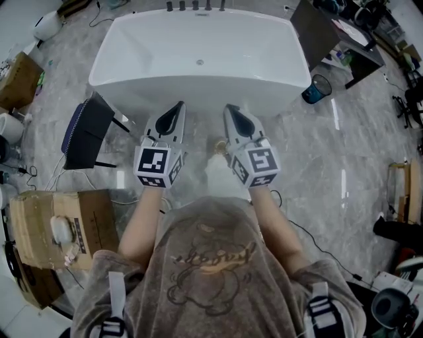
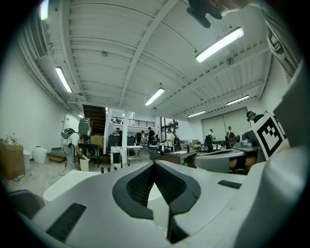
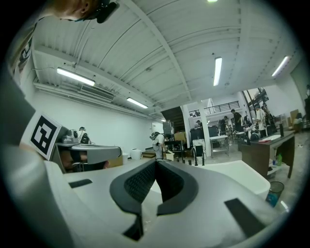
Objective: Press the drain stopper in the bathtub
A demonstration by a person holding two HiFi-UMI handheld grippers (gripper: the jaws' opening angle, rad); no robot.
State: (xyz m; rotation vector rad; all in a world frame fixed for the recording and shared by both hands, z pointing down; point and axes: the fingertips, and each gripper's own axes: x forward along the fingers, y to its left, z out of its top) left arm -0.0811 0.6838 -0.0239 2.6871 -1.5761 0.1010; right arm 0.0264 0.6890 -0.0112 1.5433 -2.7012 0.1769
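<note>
A white freestanding bathtub (image 1: 198, 39) fills the upper middle of the head view, and the small round drain stopper (image 1: 199, 63) sits on its floor near the front wall. Both grippers are held side by side above the floor, just short of the tub's near rim and apart from it. My left gripper (image 1: 178, 105) is shut with nothing in it, its tips meeting in the left gripper view (image 2: 154, 163). My right gripper (image 1: 230, 107) is shut as well and empty, as its own view (image 3: 156, 162) shows. The tub's rim (image 3: 237, 170) shows beyond the right jaws.
Taps (image 1: 195, 5) line the tub's far edge. A dark stool (image 1: 86, 131) stands left of the tub and a cardboard box (image 1: 56, 228) lies nearer on the left. A blue bin (image 1: 318, 88) and a dark table (image 1: 334, 33) are at the right. Cables cross the marble floor.
</note>
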